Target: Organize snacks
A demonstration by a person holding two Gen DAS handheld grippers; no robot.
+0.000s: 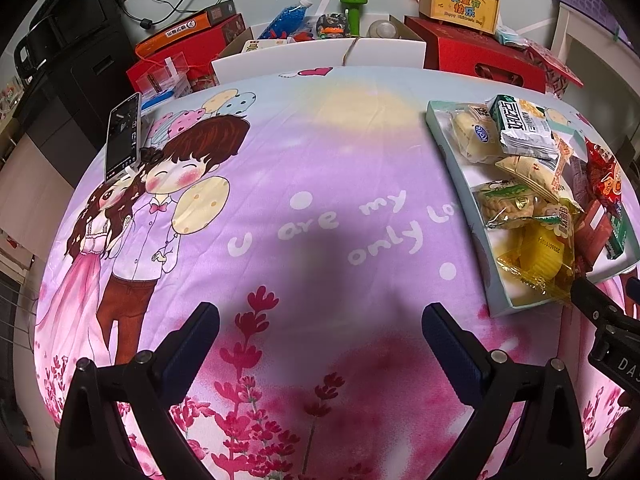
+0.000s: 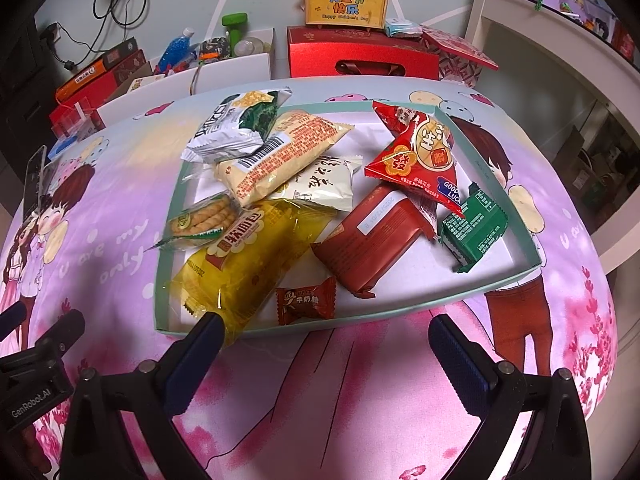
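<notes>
A shallow pale-green tray lies on the cartoon tablecloth, filled with several snack packets. Among them are a yellow bread packet, a small brown candy, a brown-red packet, a green packet and a red triangular packet. My right gripper is open just before the tray's near wall, and its left fingertip overlaps the yellow packet's corner. My left gripper is open over bare cloth, left of the tray, holding nothing.
A phone on a stand is at the table's far left. Red gift boxes, a yellow box and a white carton crowd the space behind the table. A white shelf stands to the right.
</notes>
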